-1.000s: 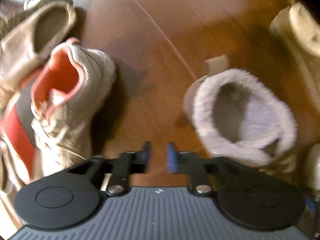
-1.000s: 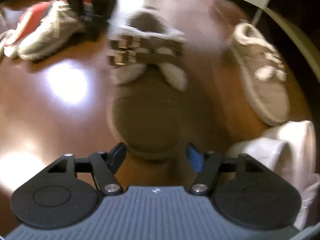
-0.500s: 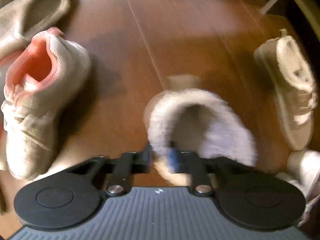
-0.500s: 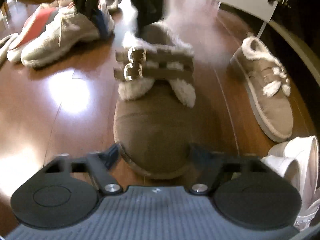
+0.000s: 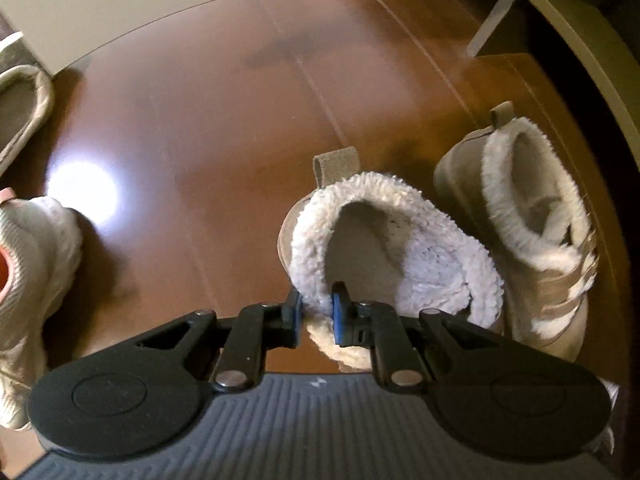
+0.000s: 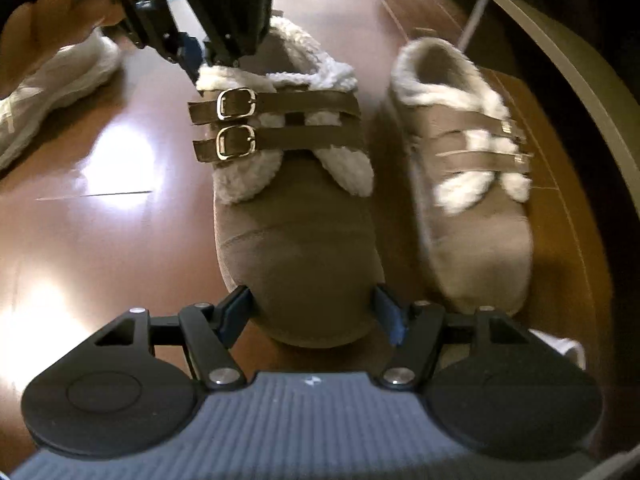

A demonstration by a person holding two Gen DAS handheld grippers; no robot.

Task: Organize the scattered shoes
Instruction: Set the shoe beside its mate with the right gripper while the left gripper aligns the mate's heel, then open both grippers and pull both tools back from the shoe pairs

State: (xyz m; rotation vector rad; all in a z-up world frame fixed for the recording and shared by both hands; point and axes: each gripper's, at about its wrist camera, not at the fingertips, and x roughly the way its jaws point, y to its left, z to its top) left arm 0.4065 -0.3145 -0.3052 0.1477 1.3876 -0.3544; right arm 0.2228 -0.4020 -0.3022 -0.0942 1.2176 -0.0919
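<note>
Sneaker: a pale knit sneaker (image 6: 52, 80) lies at the upper left of the right wrist view, well apart from the lined pair – light and floppy by the look of it.

Left gripper: the left gripper (image 5: 316, 316) sits low in the middle of the left wrist view, its fingers (image 5: 294, 316) drawn narrow and pinching the fleece collar of the held shoe on the side nearest the camera.

Held shoe: the tan fleece-lined shoe (image 6: 288, 216) stands on the wooden floor (image 6: 120, 240) in the centre of the right wrist view, toe toward the camera, two buckled straps (image 6: 276, 104) across the instep.

Right gripper: the right gripper (image 6: 314, 312) is at bottom centre of that view, fingers (image 6: 236, 310) set fairly wide on either side of the rounded toe and closing; the pads look to be touching the suede, though I cannot tell how firmly.

How it handles: likely light, with a soft suede upper and a stiffer sole. The fleece collar squashes, so a pinch there may slip or pull the lining out of shape – the toe, backed by the sole, should give the firmer hold.

Matching shoe: its partner (image 6: 464, 168) stands just beside the held shoe at centre right of the frame, roughly parallel, a narrow gap between them.

Where to hold: collar and toe together – two ends, so the shoe stays level.
</note>
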